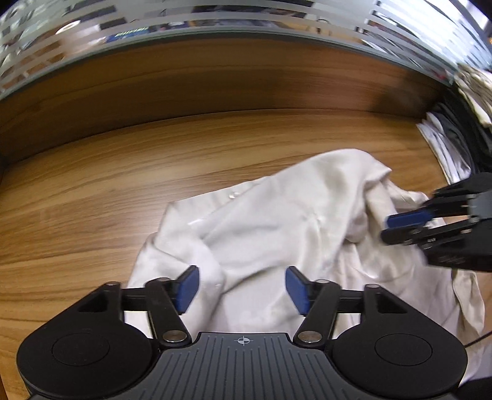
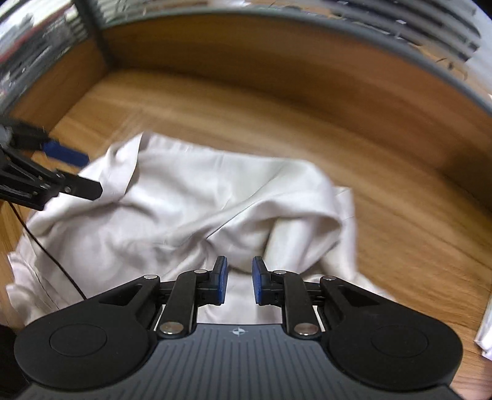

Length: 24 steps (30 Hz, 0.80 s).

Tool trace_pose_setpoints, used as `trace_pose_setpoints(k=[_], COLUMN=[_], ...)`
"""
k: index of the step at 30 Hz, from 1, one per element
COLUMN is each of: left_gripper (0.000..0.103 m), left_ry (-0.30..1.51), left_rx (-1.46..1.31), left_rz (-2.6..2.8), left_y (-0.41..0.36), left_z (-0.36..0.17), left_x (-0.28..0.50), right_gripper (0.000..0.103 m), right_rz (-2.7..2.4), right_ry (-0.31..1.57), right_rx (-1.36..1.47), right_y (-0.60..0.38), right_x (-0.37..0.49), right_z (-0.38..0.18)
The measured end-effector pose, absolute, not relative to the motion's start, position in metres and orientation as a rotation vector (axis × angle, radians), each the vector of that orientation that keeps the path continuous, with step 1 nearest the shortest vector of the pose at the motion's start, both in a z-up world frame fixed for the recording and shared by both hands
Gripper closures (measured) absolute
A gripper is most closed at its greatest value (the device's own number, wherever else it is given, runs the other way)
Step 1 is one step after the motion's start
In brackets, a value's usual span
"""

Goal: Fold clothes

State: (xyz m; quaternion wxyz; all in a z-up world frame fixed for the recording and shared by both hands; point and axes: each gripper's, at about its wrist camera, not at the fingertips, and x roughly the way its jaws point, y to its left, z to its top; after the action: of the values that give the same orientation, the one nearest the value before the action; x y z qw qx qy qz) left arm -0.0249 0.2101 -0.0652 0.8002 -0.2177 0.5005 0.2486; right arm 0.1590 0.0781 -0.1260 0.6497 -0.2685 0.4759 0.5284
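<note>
Showing a cream garment (image 1: 276, 215) lying crumpled on a wooden tabletop (image 1: 92, 190), filling the lower middle and right of the left wrist view. Spreading in loose folds, with one small clear button (image 1: 233, 194) catching light near its upper left edge.

Holding the left gripper (image 1: 243, 278) at the bottom centre of that view, pointing steeply down over the cloth. Standing with jaws spread wide, the blue pads (image 1: 188, 287) well apart, fabric lying below the gap but not pressed by either pad, so gripping nothing.

Bringing the right gripper (image 2: 240, 278) over the near middle of the garment (image 2: 190, 197) in the right wrist view. Keeping only a narrow gap between the jaws, the pads not meeting, with a raised fold just beyond the tips and no cloth pinched between them.

Seeing the right gripper (image 1: 388, 229) again at the right edge of the left view, blurred, tips close to a bunched fold. Seeing the left gripper (image 2: 92, 174) at the left edge of the right view, beside the garment's upper left corner.

Carrying a small white crosshair mark (image 1: 243, 341) on the ribbed grey body, the only legible marking. Glimpsing greenish lettering (image 1: 129, 31) behind the striped frosted glass (image 1: 276, 18) at upper left, too blurred for reading.

Stacking white and dark folded clothes (image 1: 446, 147) at the right edge. Trailing a thin dark cable (image 2: 46, 255) across the cloth at lower left of the right view.
</note>
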Motion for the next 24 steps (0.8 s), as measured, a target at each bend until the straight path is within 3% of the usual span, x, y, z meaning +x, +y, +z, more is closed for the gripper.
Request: trace_pose_setpoints(k=[4, 9, 11, 12, 24], left_gripper=[0.03, 0.028, 0.028, 0.028, 0.028], left_ry=[1.081, 1.08, 1.078, 1.077, 0.994], left_rx=[-0.442, -0.433, -0.431, -0.43, -0.411], left_rz=[0.51, 0.499, 0.497, 0.494, 0.391], left_y=[0.201, 0.19, 0.185, 0.183, 0.145], left_z=[-0.06, -0.056, -0.055, -0.054, -0.032], left_x=[-0.027, -0.036, -0.041, -0.043, -0.058], right_gripper=[0.068, 0.065, 0.079, 0.099, 0.101], right_rz=[1.196, 1.19, 1.191, 1.193, 1.388], right_ry=[1.066, 1.042, 1.032, 1.037, 1.109], right_rx=[-0.667, -0.701, -0.699, -0.687, -0.6], right_y=[0.087, 0.097, 0.097, 0.097, 0.1], right_x=[0.151, 0.151, 0.152, 0.153, 0.136], right_z=[-0.146, -0.164, -0.165, -0.163, -0.061])
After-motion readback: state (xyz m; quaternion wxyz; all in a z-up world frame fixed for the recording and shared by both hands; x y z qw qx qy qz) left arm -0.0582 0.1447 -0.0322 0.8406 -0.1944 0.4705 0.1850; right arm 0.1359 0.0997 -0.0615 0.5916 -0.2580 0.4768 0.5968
